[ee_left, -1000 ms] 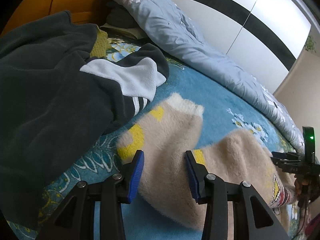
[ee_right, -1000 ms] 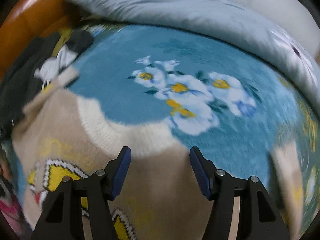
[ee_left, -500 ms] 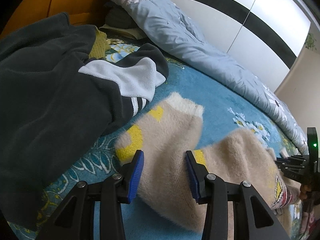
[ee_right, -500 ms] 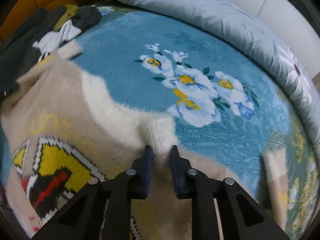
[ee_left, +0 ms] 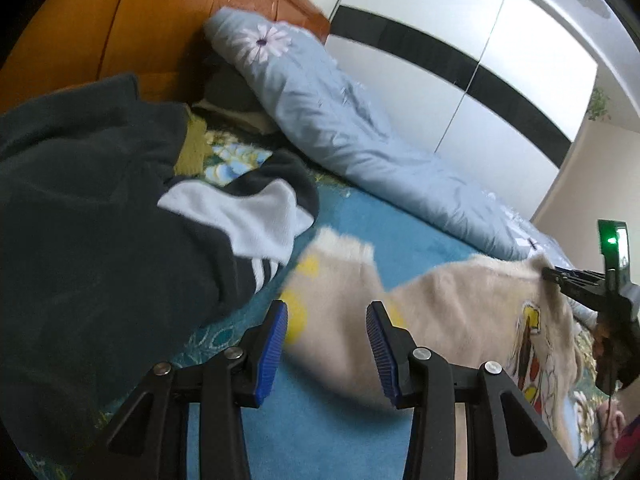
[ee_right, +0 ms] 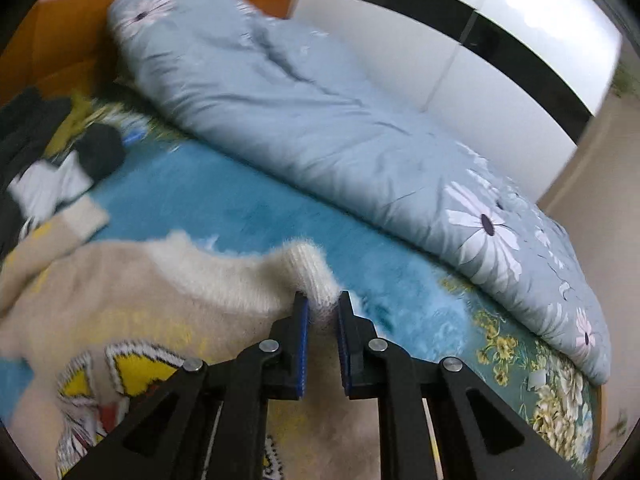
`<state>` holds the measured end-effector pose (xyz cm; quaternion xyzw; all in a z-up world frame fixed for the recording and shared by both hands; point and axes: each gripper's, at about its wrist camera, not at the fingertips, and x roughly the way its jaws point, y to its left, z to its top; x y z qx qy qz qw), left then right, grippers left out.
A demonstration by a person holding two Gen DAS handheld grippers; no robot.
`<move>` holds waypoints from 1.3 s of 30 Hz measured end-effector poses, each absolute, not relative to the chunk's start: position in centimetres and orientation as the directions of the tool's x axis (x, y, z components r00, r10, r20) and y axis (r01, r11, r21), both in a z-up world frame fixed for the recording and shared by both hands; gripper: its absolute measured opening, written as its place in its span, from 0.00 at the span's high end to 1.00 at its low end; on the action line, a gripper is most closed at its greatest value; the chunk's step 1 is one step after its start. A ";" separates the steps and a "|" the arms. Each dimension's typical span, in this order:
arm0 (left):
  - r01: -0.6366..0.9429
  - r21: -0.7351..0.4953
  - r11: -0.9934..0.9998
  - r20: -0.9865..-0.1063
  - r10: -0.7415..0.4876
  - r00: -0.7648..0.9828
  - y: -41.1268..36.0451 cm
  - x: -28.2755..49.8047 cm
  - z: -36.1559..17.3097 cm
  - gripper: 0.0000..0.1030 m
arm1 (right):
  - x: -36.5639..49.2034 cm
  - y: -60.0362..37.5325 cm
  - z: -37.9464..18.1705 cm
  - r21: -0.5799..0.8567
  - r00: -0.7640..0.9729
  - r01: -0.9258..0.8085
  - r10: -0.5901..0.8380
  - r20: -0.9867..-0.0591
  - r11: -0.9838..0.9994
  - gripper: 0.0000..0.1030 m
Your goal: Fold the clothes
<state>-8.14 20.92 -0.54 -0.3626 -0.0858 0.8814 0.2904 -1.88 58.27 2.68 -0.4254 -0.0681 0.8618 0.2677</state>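
A fuzzy beige sweater (ee_left: 452,312) with yellow patches and a cartoon print lies on the blue floral bedspread (ee_left: 412,240). My left gripper (ee_left: 326,334) is open, its blue pads on either side of the sweater's sleeve, above it. My right gripper (ee_right: 322,308) is shut on the sweater's white ribbed collar (ee_right: 316,276) and holds it lifted off the bed. The right gripper also shows at the right edge of the left wrist view (ee_left: 560,278), pulling the sweater up.
A dark green garment (ee_left: 80,220) and a black and white striped garment (ee_left: 240,216) are piled at the left. A rolled light blue duvet (ee_right: 320,128) lies along the far side. An orange wooden headboard (ee_left: 160,20) and white wardrobe doors (ee_left: 480,60) stand behind.
My right gripper has closed on the collar and lifted it, tilting upward. The sweater body has risen off the bed. My left gripper has stayed open and tilted up.
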 end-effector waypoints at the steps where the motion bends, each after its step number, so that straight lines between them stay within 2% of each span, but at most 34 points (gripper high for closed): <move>1: -0.444 -0.363 -0.819 -0.605 0.569 -0.556 21.0 -8.4 -0.9 0.56 | -2.5 58.7 1.8 -0.358 -0.473 -0.411 0.532 -0.702 -0.838 0.87; 5: -0.415 -0.382 -0.826 -0.645 0.560 -0.520 21.0 -9.2 -1.9 0.56 | -4.2 59.6 -2.5 -0.362 -0.389 -0.420 0.526 -0.756 -0.832 0.87; 9: -0.408 -0.401 -0.820 -0.651 0.569 -0.502 21.0 -9.3 -2.2 0.56 | -3.9 59.9 -3.4 -0.343 -0.369 -0.429 0.509 -0.778 -0.836 0.85; 10: -0.411 -0.401 -0.819 -0.652 0.570 -0.500 21.1 -9.3 -2.2 0.55 | -3.8 59.9 -3.0 -0.339 -0.377 -0.430 0.508 -0.774 -0.836 0.81; 14: -0.444 -0.436 -0.783 -0.623 0.618 -0.479 21.3 -8.9 -1.8 0.53 | -1.1 59.1 -0.2 -0.252 -0.479 -0.517 0.520 -0.707 -0.818 0.68; 15: -0.452 -0.444 -0.774 -0.616 0.630 -0.474 21.3 -8.8 -1.7 0.51 | 0.4 58.6 0.6 -0.191 -0.521 -0.542 0.506 -0.688 -0.818 0.67; 17: -0.465 -0.456 -0.759 -0.601 0.648 -0.468 21.4 -8.7 -1.3 0.48 | 3.7 57.0 1.7 -0.058 -0.604 -0.581 0.478 -0.638 -0.812 0.55; 19: -0.483 -0.467 -0.741 -0.582 0.669 -0.462 21.7 -8.7 -1.0 0.43 | 6.6 55.3 2.0 0.038 -0.662 -0.597 0.465 -0.588 -0.802 0.49; 23: -0.503 -0.438 -0.745 -0.638 0.652 -0.410 24.6 -9.2 -0.5 0.42 | 9.0 53.4 1.9 0.104 -0.716 -0.582 0.447 -0.537 -0.807 0.44; 26: -0.564 -0.341 -0.752 -0.717 0.596 -0.360 28.7 -9.9 0.3 0.42 | 9.3 53.7 1.9 0.095 -0.759 -0.537 0.430 -0.490 -0.838 0.43; 30: -0.561 -0.112 -0.820 -0.865 0.358 -0.351 34.0 -12.1 -1.6 0.42 | 10.9 55.2 1.0 0.131 -0.791 -0.535 0.441 -0.423 -0.835 0.42; 32: -0.534 -0.081 -0.841 -0.912 0.279 -0.302 35.4 -13.0 -3.1 0.42 | 12.1 56.6 0.9 0.200 -0.791 -0.546 0.421 -0.444 -0.814 0.42; 34: -0.518 0.000 -0.855 -0.929 0.192 -0.317 36.7 -13.5 -4.0 0.43 | 13.8 57.9 1.2 0.304 -0.810 -0.549 0.405 -0.424 -0.779 0.42; 35: -0.511 0.049 -0.858 -0.925 0.154 -0.348 37.2 -13.5 -4.0 0.44 | 14.7 58.5 1.4 0.344 -0.818 -0.549 0.405 -0.409 -0.762 0.41; 36: -0.489 0.100 -0.867 -0.916 0.112 -0.385 37.6 -13.6 -4.0 0.51 | 15.3 58.8 1.4 0.361 -0.818 -0.556 0.414 -0.400 -0.749 0.40; 37: -0.477 0.124 -0.870 -0.911 0.091 -0.403 37.9 -13.5 -4.0 0.63 | 16.0 59.1 1.5 0.370 -0.814 -0.566 0.426 -0.395 -0.737 0.36; 38: -0.463 0.155 -0.873 -0.903 0.064 -0.424 38.0 -13.5 -4.0 0.71 | 16.5 59.4 1.4 0.375 -0.809 -0.575 0.436 -0.394 -0.727 0.35; 39: -0.442 0.201 -0.875 -0.889 0.027 -0.458 38.1 -13.3 -4.0 0.89 | 16.7 59.7 1.2 0.374 -0.803 -0.583 0.442 -0.399 -0.722 0.35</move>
